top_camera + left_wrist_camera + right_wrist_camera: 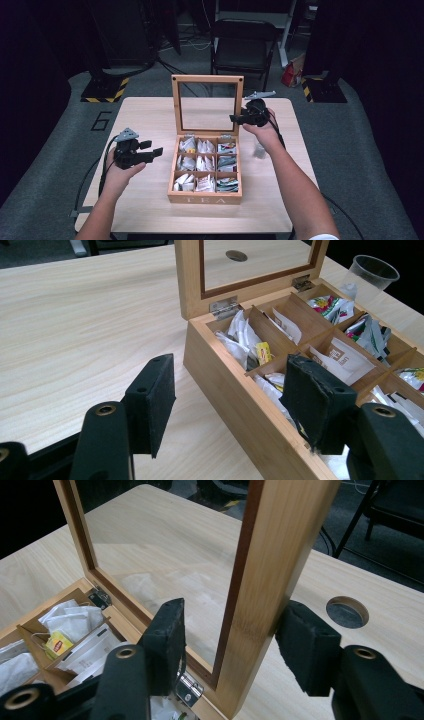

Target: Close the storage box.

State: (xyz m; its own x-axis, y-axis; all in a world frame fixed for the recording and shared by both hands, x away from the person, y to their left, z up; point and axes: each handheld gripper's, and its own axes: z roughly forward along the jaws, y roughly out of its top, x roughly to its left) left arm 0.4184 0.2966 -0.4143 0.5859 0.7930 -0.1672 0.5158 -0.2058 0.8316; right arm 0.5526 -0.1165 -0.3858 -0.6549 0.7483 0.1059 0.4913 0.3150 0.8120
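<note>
while upright, tea box lid point(260, 595) between the spread pads of the right tool point(230, 645), right pad touching its frame

The high view looks forward and down from the person's side, taking in the whole table point(150, 210) with the open tea box point(205, 195) at its middle. The left gripper view sits low and close beside that tea box point(240, 390), facing its compartments across one side wall. The right gripper view looks from very near at the raised lid point(265, 580), whose frame both other views share.
</note>
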